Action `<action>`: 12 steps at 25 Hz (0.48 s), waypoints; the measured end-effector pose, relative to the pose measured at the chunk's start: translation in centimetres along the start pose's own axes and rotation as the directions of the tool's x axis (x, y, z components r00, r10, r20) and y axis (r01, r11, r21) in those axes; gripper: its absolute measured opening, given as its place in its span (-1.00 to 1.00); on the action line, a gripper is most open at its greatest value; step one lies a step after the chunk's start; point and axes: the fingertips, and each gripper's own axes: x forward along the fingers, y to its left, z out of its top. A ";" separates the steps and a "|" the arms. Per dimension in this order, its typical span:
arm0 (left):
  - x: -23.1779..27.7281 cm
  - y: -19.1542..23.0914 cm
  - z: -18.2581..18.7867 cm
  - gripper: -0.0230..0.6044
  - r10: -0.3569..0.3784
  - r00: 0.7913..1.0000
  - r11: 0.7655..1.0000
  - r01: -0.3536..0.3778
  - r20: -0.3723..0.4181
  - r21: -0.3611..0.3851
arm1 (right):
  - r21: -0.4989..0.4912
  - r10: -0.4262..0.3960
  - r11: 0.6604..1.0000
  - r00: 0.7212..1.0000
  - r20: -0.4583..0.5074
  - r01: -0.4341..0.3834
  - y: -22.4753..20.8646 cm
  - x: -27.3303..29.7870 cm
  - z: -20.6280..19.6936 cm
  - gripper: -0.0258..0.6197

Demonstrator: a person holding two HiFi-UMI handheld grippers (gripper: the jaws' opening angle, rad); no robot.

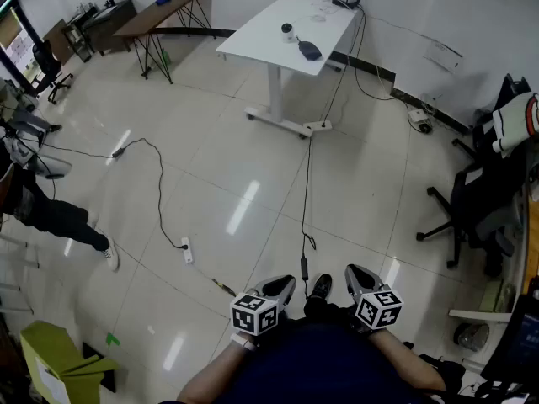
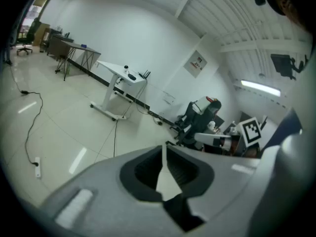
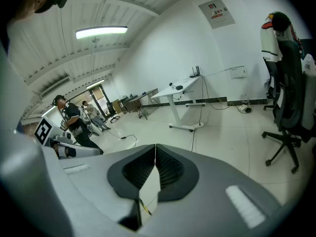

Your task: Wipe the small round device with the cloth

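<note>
Both grippers were closed tight on nothing, the left gripper (image 1: 283, 286) and right gripper (image 1: 357, 276) held low by the person's waist; the small round device (image 1: 287, 30) stood on the white table (image 1: 253, 36) well across the floor, what looked like the cloth (image 1: 310, 50) just beside it; wiping had not begun, so approach, pickup and wipe were all left.

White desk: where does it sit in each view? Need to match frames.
Head view: white desk at top centre, far across the floor.
Left gripper view: upper left of centre, near the wall.
Right gripper view: just right of centre.
Shared landmark: black office chair, right of the desk in all three.
</note>
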 end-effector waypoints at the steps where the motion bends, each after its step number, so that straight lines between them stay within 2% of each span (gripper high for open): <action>1: 0.8 -0.6 0.6 -0.84 0.005 1.000 1.000 -0.005 0.005 -0.001 | -0.006 0.003 1.000 1.000 0.003 -0.003 -1.0 0.0 1.0 -0.88; 8: 6.1 -3.0 5.7 -0.84 0.058 0.997 0.998 -0.057 0.050 -0.024 | 0.016 0.052 0.999 0.999 0.004 -0.052 -6.2 1.0 5.3 -0.88; 12: 8.5 -3.7 6.8 -0.84 0.081 0.996 0.996 -0.080 0.041 -0.030 | 0.014 0.081 0.997 0.997 0.010 -0.081 -8.2 1.7 6.9 -0.88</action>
